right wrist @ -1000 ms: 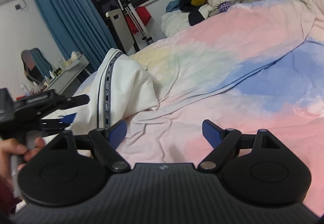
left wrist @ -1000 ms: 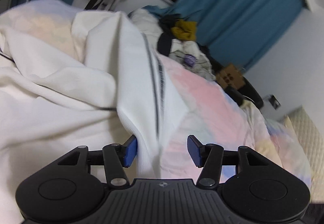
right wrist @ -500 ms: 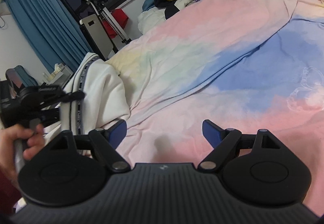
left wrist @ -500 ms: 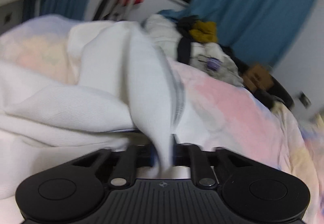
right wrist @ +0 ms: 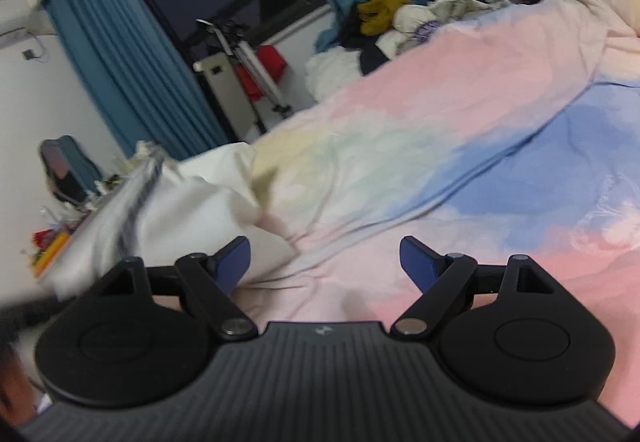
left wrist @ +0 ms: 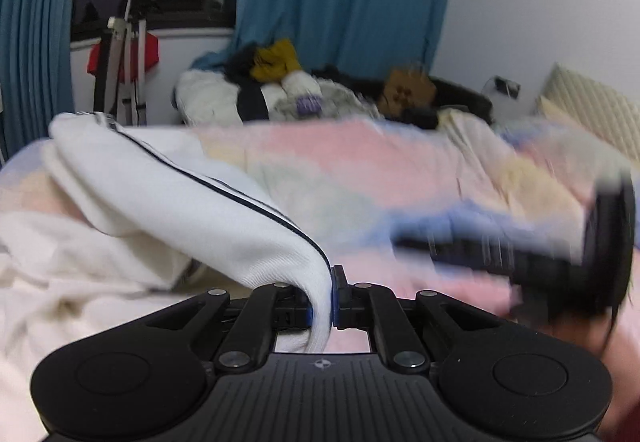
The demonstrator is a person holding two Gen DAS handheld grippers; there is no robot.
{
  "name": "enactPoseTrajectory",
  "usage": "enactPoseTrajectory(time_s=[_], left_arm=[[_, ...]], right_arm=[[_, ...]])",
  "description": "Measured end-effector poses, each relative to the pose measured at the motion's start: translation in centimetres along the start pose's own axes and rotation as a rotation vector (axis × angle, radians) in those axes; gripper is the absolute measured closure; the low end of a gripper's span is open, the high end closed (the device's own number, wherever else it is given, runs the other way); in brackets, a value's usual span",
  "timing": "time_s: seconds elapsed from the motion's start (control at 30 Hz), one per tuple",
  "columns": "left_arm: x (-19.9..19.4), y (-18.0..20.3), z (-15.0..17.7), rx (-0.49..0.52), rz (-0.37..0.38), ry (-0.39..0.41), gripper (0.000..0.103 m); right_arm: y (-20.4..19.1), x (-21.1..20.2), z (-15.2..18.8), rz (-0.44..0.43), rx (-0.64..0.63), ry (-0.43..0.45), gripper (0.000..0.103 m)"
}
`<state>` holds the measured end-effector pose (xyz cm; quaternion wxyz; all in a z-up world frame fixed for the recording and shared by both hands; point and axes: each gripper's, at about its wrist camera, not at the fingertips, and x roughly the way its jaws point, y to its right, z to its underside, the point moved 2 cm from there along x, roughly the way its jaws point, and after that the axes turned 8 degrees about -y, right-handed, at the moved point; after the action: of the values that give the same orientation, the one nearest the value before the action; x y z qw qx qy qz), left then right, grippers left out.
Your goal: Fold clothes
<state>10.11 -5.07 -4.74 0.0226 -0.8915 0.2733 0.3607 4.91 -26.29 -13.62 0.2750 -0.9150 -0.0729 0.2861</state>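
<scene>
At the left of the bed, the white garment (left wrist: pixel 168 202) with a dark side stripe lies bunched on the pastel duvet (left wrist: pixel 360 170), one fold stretched up to the left gripper (left wrist: pixel 322 298), whose blue pads are clamped on the fabric. Far behind sits a clothes pile (left wrist: pixel 276 90). To the right, blurred, the right gripper (right wrist: pixel 324 262) hangs with its jaws wide apart, holding nothing, above the duvet.

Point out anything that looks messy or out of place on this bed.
A jumbled heap of clothes sits at the far end of the bed, unfolded. The white garment lies crumpled on the pastel bedsheet, one edge pinched in the left gripper.
</scene>
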Motion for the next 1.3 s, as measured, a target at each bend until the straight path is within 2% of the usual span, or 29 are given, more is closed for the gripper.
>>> enactPoseTrajectory(time_s=[0.03, 0.13, 0.2, 0.3, 0.4, 0.5, 0.63, 0.77, 0.87, 1.07, 1.17, 1.27, 1.3], left_arm=[[-0.4, 0.2, 1.4, -0.008, 0.005, -0.012, 0.095], [-0.8, -1.5, 3.4, -0.158, 0.031, -0.013, 0.094], [-1.1, -2.6, 3.2, -0.217, 0.065, 0.016, 0.094], [-1.5, -4.1, 3.0, -0.254, 0.091, 0.061, 0.093], [-1.5, -5.2, 3.1, -0.294, 0.119, 0.096, 0.093], [-1.6, -6.3, 3.1, -0.318, 0.14, 0.12, 0.093], [-1.8, -7.8, 2.9, -0.338, 0.161, 0.152, 0.093], [-1.8, -9.2, 2.9, -0.36, 0.165, 0.176, 0.093], [-1.6, -10.8, 3.2, -0.413, 0.166, 0.191, 0.093], [-0.9, -14.4, 4.5, -0.568, 0.204, 0.163, 0.093], [-0.7, -15.6, 5.0, -0.639, 0.217, 0.152, 0.093], [-0.6, -16.0, 5.2, -0.659, 0.208, 0.139, 0.093], [-0.5, -16.2, 5.3, -0.666, 0.206, 0.129, 0.093]], right_arm=[[-0.4, -0.3, 0.0, -0.027, -0.004, 0.001, 0.019], [-2.0, -0.9, 0.1, -0.104, -0.052, -0.016, 0.019], [-3.5, -0.7, -0.2, -0.132, -0.1, -0.048, 0.023], [-6.0, 0.4, -1.6, -0.158, -0.185, -0.106, 0.026], [-9.2, 2.6, -4.2, -0.172, -0.273, -0.166, 0.033], [-14.1, 6.6, -7.0, -0.157, -0.434, -0.243, 0.034], [-20.7, 13.5, -8.6, -0.153, -0.647, -0.364, 0.034], [-25.5, 21.2, -8.0, -0.139, -0.743, -0.532, 0.034], [-28.4, 25.2, -6.3, -0.133, -0.826, -0.593, 0.035], [-31.7, 30.5, -3.9, -0.04, -0.952, -0.624, 0.035], [-32.6, 31.8, -3.6, -0.023, -0.948, -0.596, 0.036], [-33.5, 33.1, -3.2, 0.008, -0.958, -0.569, 0.036], [-33.8, 33.6, -3.0, 0.024, -0.968, -0.562, 0.04]])
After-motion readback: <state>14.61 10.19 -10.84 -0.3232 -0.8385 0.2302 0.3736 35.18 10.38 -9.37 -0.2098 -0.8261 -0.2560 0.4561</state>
